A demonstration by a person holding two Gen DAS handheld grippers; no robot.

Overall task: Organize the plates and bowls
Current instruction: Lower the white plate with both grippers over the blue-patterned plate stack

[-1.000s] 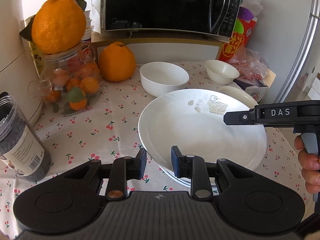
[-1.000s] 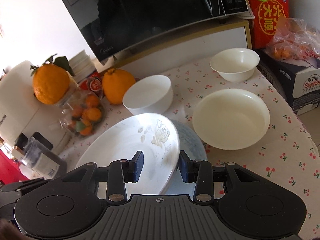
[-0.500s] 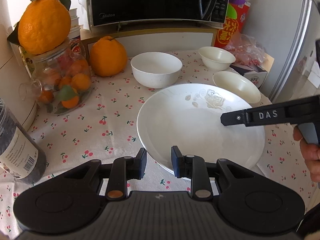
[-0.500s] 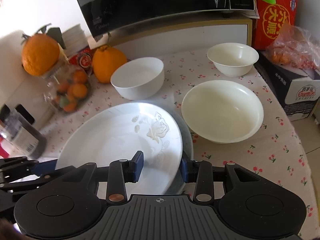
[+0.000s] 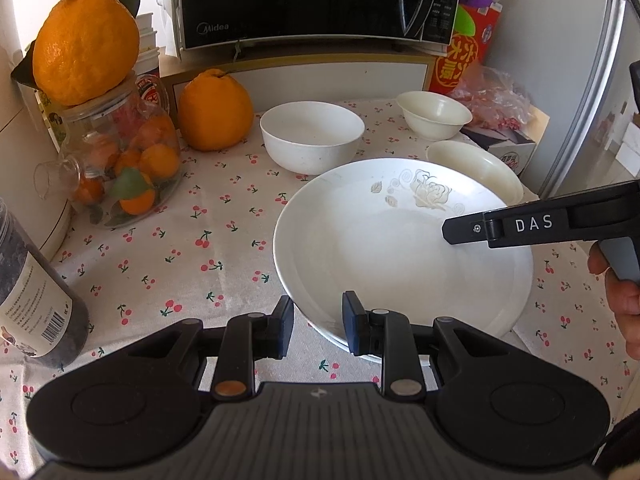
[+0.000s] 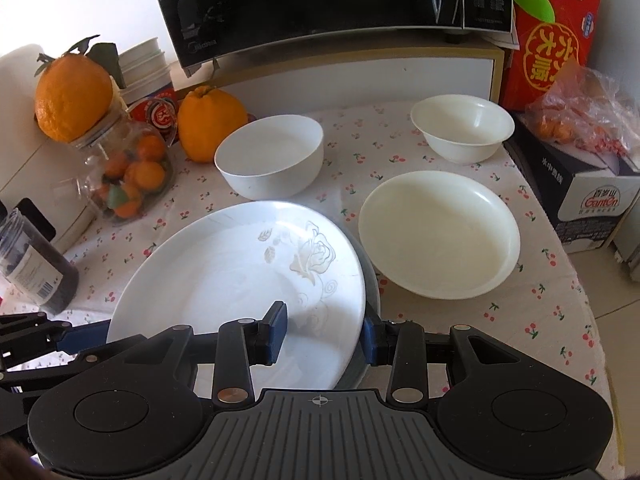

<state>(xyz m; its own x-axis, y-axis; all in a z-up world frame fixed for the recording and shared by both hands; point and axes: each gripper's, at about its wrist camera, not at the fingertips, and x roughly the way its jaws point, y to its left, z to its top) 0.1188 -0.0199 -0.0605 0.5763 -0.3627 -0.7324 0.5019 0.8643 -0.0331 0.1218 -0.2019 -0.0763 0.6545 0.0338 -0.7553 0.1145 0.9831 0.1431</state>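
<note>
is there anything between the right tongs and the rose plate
Nothing visible. The right tongs already straddle the rose plate's near rim, which sits over a darker plate underneath.

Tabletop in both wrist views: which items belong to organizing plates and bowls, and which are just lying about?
Job:
rose plate
plate beneath it
shallow cream dish
deep white bowl
small cream bowl

Lying about:
microwave
fruit jar
loose orange
dark jar
red box
</note>
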